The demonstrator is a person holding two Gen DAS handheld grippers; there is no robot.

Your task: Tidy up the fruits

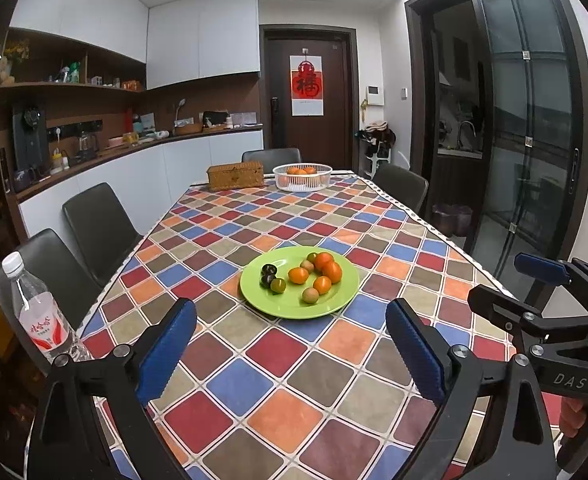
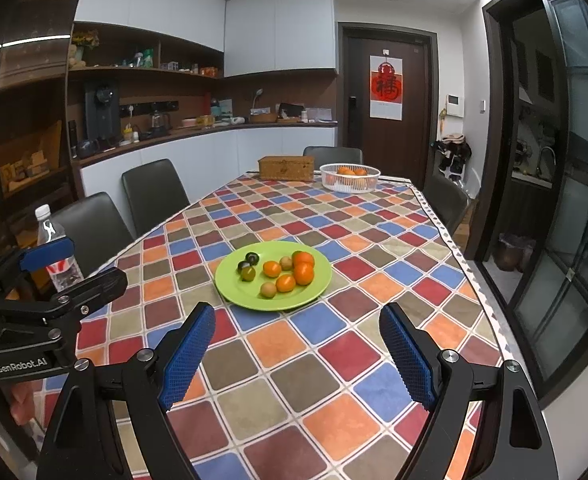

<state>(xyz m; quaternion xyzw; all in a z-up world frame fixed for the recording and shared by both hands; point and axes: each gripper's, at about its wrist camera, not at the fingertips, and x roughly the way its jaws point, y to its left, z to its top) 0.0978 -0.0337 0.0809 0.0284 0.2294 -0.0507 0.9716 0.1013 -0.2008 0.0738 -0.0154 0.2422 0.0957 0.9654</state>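
On the checkered tablecloth [image 1: 294,380] sits a green plate [image 1: 285,304], chairs [image 1: 93,224] alongside.

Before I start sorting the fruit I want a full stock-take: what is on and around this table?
green plate: one, near middle of the table.
orange fruits: four, on the plate.
brownish-green fruits: about three, small, on the plate.
dark fruits: about three, plate's left side.
white basket: one, far end, holding orange fruit.
wicker box: one, tan, left of the basket.
water bottle: one, clear, white cap, table's near left edge.
tablecloth: one, multicoloured diamonds.
chairs: four seen, dark.
left gripper: blue pads, jaws open, empty.
right gripper: blue pads, jaws open, empty.
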